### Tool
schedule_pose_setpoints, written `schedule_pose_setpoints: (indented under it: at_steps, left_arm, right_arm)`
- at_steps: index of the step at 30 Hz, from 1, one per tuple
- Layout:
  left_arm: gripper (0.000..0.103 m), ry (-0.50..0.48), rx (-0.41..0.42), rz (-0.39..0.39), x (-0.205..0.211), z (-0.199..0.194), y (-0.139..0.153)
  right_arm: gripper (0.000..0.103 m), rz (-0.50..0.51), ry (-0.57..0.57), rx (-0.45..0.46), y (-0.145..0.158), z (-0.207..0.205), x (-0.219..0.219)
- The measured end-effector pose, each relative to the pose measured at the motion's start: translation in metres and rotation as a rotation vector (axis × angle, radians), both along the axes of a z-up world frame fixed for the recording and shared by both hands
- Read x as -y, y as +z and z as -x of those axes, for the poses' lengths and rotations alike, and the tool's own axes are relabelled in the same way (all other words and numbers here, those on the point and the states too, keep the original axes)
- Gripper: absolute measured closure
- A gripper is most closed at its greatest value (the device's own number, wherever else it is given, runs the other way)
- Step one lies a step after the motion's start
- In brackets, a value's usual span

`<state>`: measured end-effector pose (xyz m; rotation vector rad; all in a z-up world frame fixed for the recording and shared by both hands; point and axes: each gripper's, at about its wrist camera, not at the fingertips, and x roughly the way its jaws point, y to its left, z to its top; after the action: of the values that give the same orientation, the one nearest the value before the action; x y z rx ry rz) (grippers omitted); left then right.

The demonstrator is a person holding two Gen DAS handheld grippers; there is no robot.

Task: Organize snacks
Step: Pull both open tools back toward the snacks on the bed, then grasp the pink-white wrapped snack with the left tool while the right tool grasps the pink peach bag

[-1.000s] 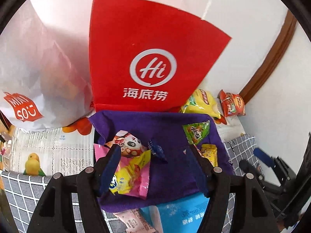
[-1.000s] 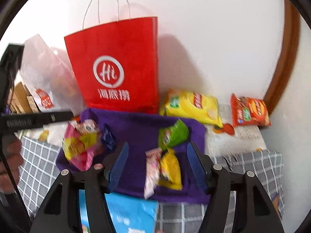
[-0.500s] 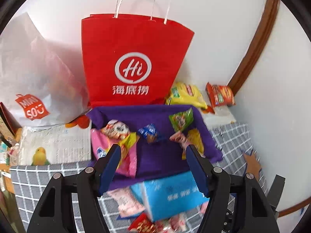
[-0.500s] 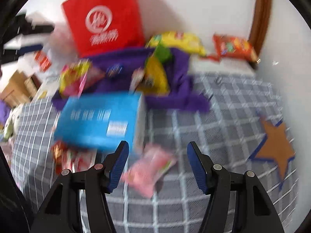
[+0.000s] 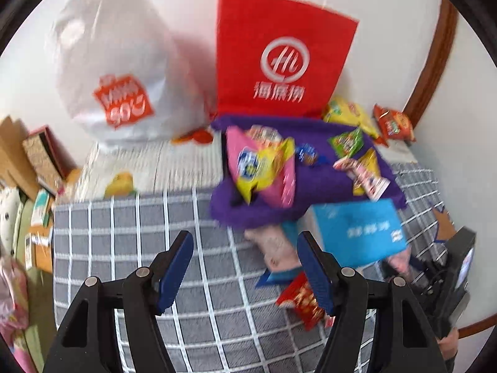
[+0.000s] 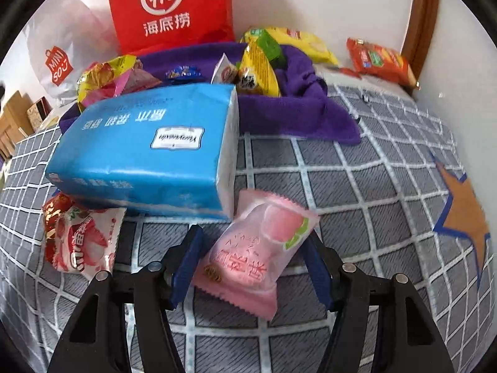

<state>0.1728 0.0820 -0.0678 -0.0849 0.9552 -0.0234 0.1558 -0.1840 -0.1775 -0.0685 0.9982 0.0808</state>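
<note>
My right gripper [image 6: 253, 258] is open, its jaws on either side of a pink peach snack packet [image 6: 257, 253] lying on the grey checked cloth [image 6: 357, 186]. A blue tissue pack [image 6: 149, 149] lies just behind it, with a red strawberry packet [image 6: 84, 242] to the left. A purple towel [image 6: 298, 105] holds several snacks in front of a red paper bag [image 6: 169, 9]. My left gripper [image 5: 245, 267] is open and empty above the checked cloth [image 5: 124, 233], left of the blue pack [image 5: 357, 233] and the purple towel [image 5: 316, 180].
A white plastic bag [image 5: 115, 77] stands left of the red bag [image 5: 279, 56]. Yellow [image 6: 298, 40] and orange [image 6: 379, 59] chip bags lie by the wall. Boxes [image 5: 37, 155] sit at the far left. A brown star [image 6: 462, 211] marks the cloth at right.
Both grippers pulled back from the purple towel. The right one dropped low to the pink peach packet; the left one swung left over the checked cloth.
</note>
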Motion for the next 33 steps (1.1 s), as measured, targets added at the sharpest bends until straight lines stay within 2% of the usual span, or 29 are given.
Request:
schedule_pose_setpoints:
  at_steps: [1,2,7,11,15,23,25,27,29,33]
  left_arm:
    - [0.036,0.007,-0.014,0.0,0.0,0.0,-0.006]
    - [0.036,0.009,-0.022,-0.003,0.001,0.0,-0.012]
    - [0.036,0.011,-0.053,-0.009,0.014,-0.008,-0.04]
    - [0.036,0.017,-0.06,0.006,0.025,-0.02,-0.058]
    - [0.036,0.004,-0.09,-0.01,0.034,-0.033,-0.073]
    - [0.039,-0.006,-0.107,0.045,0.033,-0.051,-0.095]
    - [0.043,-0.015,-0.111,0.059,0.034,-0.054,-0.1]
    - [0.057,-0.028,-0.107,0.095,0.034,-0.053,-0.102]
    - [0.071,-0.03,-0.108,0.087,0.033,-0.051,-0.1]
    - [0.071,-0.043,-0.117,0.095,0.025,-0.036,-0.098]
  right_arm:
    - [0.062,-0.003,0.002,0.006,0.001,0.001,0.002]
    - [0.064,0.0,0.005,0.009,0.002,0.002,0.005]
    - [0.065,0.003,-0.008,0.015,0.004,0.014,0.029]
    - [0.065,-0.011,-0.002,0.047,0.0,0.023,0.042]
    - [0.064,-0.032,0.003,0.079,-0.002,0.03,0.047]
    - [0.062,-0.039,0.005,0.074,-0.003,0.026,0.047]
    - [0.06,-0.038,0.008,0.074,-0.003,0.026,0.047]
    - [0.06,-0.034,0.012,0.074,-0.003,0.025,0.045]
    - [0.059,-0.039,0.014,0.073,-0.003,0.024,0.045]
    - [0.059,-0.044,0.013,0.073,-0.003,0.024,0.046]
